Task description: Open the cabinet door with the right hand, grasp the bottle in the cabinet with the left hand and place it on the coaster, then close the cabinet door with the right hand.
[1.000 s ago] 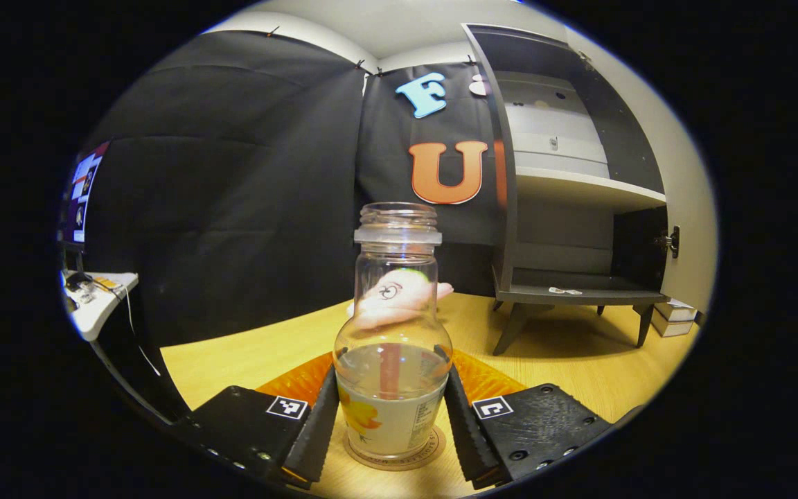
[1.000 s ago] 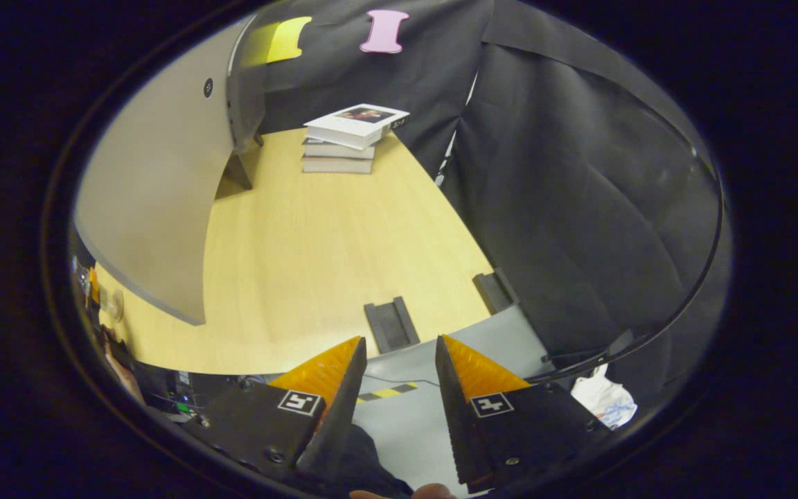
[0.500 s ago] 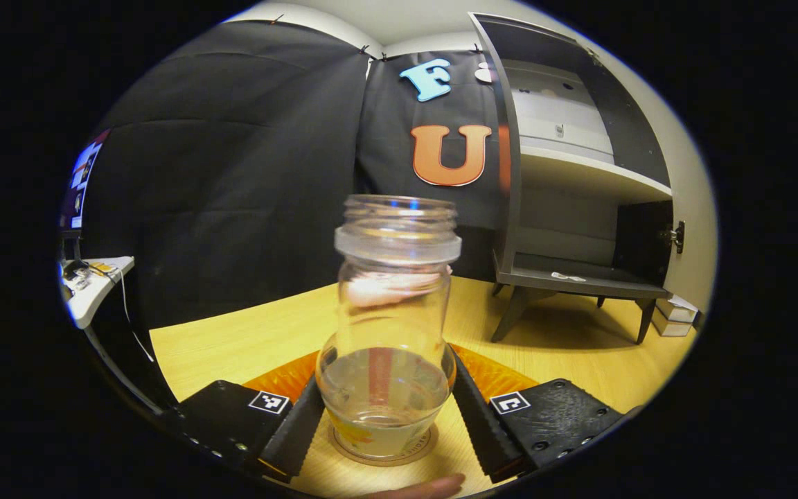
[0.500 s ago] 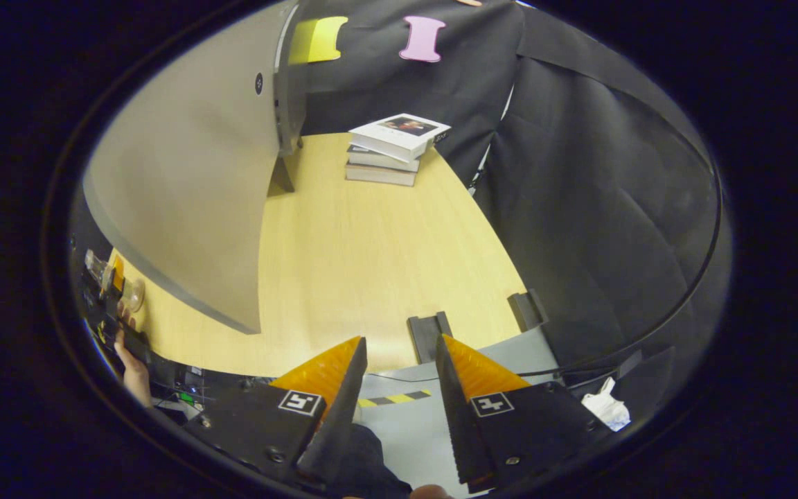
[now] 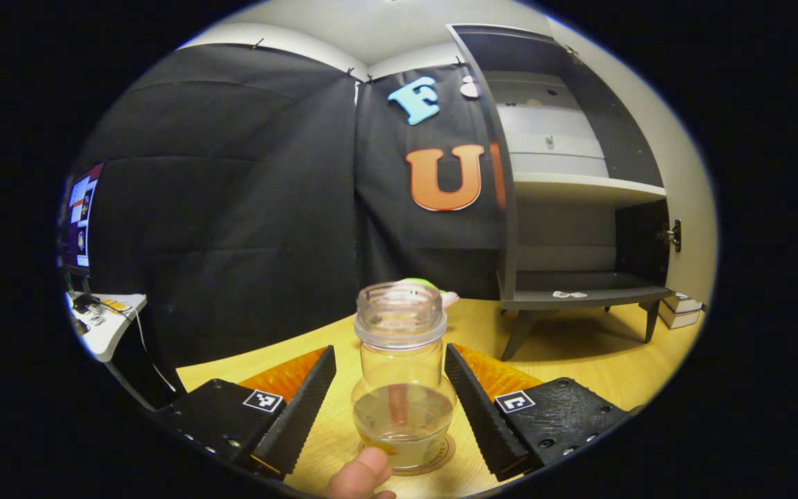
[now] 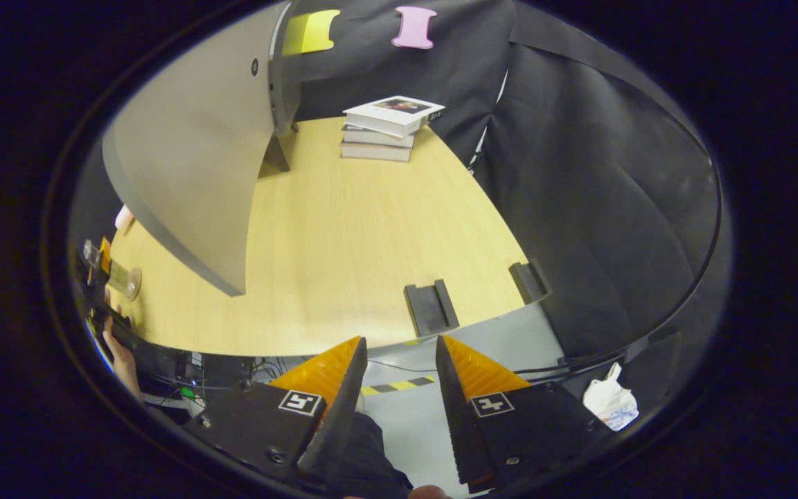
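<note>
Left gripper [image 5: 390,378] is sitting w/ fingers spread wide, clear of the bottle [image 5: 402,388], which is standing upright on the coaster [image 5: 440,454] on the tabletop [image 5: 579,360]. Cabinet door [image 6: 191,159] is hanging open. Right gripper [image 6: 399,360] is hovering off the tabletop edge, fingers part open, holding nothing.

Black tongs [image 5: 390,367], orange ribbed finger pads [image 5: 494,374], square black-white markers, small screws
</note>
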A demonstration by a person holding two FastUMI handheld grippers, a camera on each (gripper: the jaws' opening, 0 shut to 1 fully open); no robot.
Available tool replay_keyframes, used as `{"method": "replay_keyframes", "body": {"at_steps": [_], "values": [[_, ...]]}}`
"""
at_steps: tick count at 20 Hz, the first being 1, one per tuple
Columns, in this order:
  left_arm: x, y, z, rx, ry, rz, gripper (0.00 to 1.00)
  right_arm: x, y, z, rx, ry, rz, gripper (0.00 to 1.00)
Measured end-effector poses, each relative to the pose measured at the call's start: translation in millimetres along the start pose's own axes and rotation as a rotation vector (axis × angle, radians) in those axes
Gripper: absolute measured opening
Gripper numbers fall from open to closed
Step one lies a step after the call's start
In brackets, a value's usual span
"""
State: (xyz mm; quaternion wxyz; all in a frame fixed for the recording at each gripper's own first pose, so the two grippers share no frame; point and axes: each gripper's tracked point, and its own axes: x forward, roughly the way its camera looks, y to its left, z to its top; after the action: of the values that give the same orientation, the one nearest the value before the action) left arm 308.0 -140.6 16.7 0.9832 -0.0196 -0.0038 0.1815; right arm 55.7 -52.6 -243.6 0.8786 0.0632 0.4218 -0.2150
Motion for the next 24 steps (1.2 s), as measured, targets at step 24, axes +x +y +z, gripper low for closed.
{"method": "replay_keyframes", "body": {"at_steps": [24], "values": [[-89,-108,312,0.112,-0.042,-0.269,0.96,-207,10,278,-0.114,-0.525,0.772,0.73]]}}
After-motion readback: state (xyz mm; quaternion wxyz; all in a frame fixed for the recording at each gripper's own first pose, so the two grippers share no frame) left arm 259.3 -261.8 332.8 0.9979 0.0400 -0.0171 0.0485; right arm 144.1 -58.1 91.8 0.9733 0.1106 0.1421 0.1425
